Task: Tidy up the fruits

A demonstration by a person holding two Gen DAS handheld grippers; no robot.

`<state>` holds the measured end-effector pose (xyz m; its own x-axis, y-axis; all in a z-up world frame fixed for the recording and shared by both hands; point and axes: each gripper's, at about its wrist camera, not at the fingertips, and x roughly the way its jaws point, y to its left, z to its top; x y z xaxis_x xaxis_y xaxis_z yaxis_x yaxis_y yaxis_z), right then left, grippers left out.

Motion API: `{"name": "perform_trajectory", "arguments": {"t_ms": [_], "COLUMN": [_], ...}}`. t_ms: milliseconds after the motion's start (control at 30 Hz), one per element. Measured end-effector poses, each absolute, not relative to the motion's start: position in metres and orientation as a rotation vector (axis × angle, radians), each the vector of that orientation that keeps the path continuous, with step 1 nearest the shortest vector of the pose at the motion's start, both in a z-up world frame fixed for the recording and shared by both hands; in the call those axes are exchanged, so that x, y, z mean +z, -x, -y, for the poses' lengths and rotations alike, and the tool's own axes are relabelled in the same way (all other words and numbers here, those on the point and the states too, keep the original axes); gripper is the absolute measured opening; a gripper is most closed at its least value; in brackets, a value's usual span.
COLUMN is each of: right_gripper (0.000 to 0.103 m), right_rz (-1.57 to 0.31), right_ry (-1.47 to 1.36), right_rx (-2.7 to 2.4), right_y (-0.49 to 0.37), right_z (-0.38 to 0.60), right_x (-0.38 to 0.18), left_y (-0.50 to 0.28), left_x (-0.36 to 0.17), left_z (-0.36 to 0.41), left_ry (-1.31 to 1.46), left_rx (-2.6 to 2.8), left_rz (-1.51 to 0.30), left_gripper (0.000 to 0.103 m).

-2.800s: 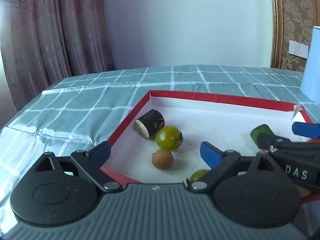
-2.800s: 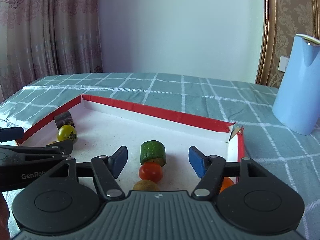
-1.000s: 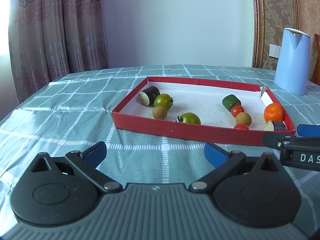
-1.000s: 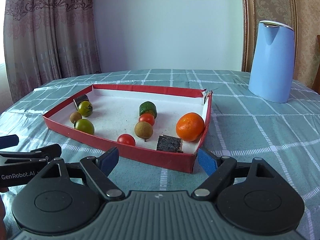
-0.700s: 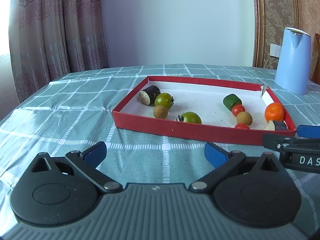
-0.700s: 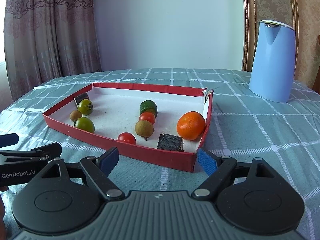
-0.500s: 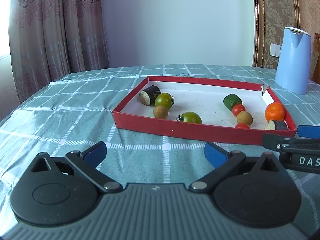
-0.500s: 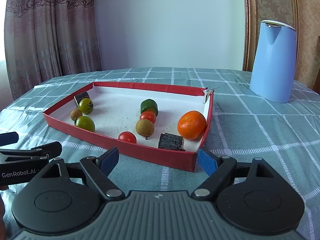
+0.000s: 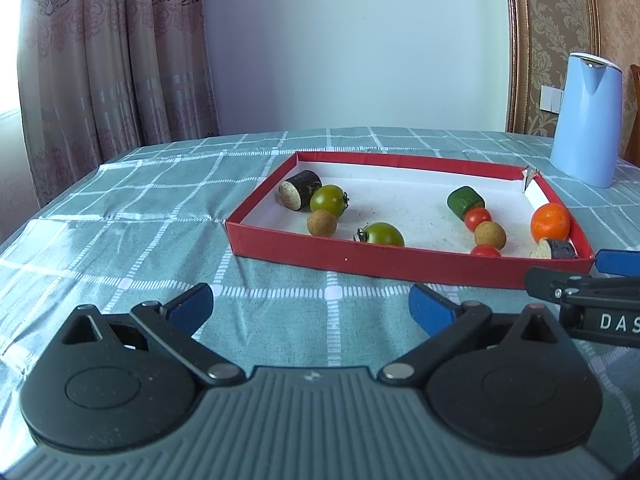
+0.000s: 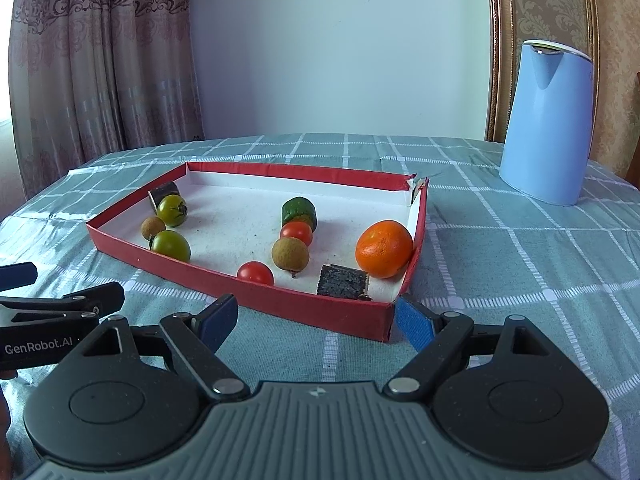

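Resting in red tray (image 10: 280, 304), mixed fruits (orange (image 10: 383, 249), tomatoes), both jaws released, empty.

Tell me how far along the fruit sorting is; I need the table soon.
Looks done: all the fruit sits inside the red tray, green tomatoes grouped at its left end, the orange and red tomatoes at its right. In hand: nothing; the left tool and right tool hang open over the cloth, short of the tray. Left: seemingly nothing.
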<state>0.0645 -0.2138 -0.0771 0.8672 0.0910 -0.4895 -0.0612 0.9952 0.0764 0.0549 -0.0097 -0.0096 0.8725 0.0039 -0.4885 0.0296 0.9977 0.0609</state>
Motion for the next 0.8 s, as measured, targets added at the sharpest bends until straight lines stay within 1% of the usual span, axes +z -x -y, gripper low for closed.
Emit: {"name": "perform_trajectory", "arguments": {"t_ms": [800], "right_gripper": [0.086], "right_rz": [-0.529], "right_ry": [-0.067], "right_rx": [0.089], "right_y": [-0.062], "right_z": [0.214], "right_x": [-0.079], "left_y": [-0.056], "left_x": [-0.007], "left_z": [-0.002], "left_ry": [-0.022], "left_rx": [-0.015], "left_rz": [-0.51], "left_gripper": [0.103]}}
